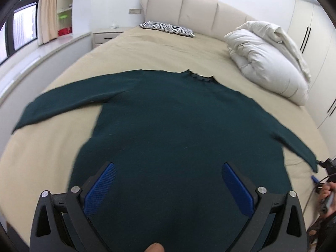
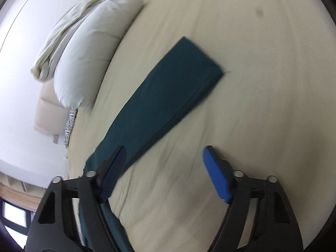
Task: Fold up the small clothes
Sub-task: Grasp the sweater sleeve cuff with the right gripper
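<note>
A beige bed is carrying a dark green sweater, spread flat with its hem cut off below. The left gripper is hovering wide apart, empty. The right gripper is gaping beside the blurred sleeve, gripping nothing.

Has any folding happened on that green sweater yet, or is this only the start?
Only the start. Done: the dark green sweater lies spread flat on the bed, both sleeves out to the sides. In hand: nothing is gripped; the left gripper is open above the hem, and the right gripper is open beside the right sleeve. Left: every fold, sleeves and body.
</note>
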